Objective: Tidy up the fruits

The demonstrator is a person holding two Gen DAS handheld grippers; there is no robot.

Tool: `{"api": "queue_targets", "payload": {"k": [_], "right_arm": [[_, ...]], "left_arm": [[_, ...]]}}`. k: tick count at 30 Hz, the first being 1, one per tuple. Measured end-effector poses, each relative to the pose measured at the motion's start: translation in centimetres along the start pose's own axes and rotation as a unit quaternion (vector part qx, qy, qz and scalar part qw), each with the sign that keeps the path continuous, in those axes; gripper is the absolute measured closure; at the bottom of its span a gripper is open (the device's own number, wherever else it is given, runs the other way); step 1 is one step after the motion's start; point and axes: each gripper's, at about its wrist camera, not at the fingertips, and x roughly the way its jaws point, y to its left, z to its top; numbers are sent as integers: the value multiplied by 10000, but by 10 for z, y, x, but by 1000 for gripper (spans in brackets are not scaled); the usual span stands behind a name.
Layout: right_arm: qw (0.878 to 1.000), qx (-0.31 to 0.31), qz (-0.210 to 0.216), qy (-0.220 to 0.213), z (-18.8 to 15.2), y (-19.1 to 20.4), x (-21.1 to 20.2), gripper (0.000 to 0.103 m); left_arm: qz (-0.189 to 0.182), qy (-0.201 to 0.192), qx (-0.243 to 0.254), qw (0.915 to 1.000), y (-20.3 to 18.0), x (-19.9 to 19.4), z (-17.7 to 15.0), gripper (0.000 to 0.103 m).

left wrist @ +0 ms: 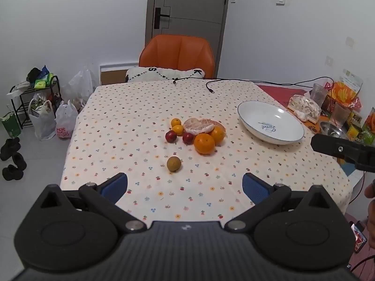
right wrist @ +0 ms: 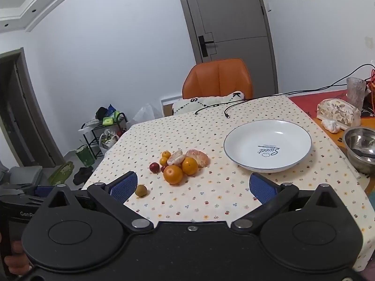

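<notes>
On cloth point(left wrist: 140, 107), fruit pile point(left wrist: 199, 132) untouched, plate point(left wrist: 269, 123) bare. Both my claws, left point(left wrist: 185, 188) and right point(right wrist: 192, 187), spread, holding nothing. Risk: round oranges roll if nudged; peeled pomelo point(left wrist: 199, 125) crushes under tight squeeze.

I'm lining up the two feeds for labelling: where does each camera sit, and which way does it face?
Left wrist: on the left gripper, jaws open, looking across the table at the fruit pile; the right gripper pokes in at the right edge.
Right wrist: on the right gripper, jaws open, facing the white plate; the left gripper shows at the left edge.
Shared: fruit, plate, orange chair, door.
</notes>
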Motion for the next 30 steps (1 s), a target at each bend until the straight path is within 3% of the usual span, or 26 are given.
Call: {"api": "queue_targets", "payload": {"k": [30], "right_arm": [[9995,-108,83,273,-1,7,5,0]], "left_arm": [[7,-56,-28,10000,6,-6,-5,0]]}}
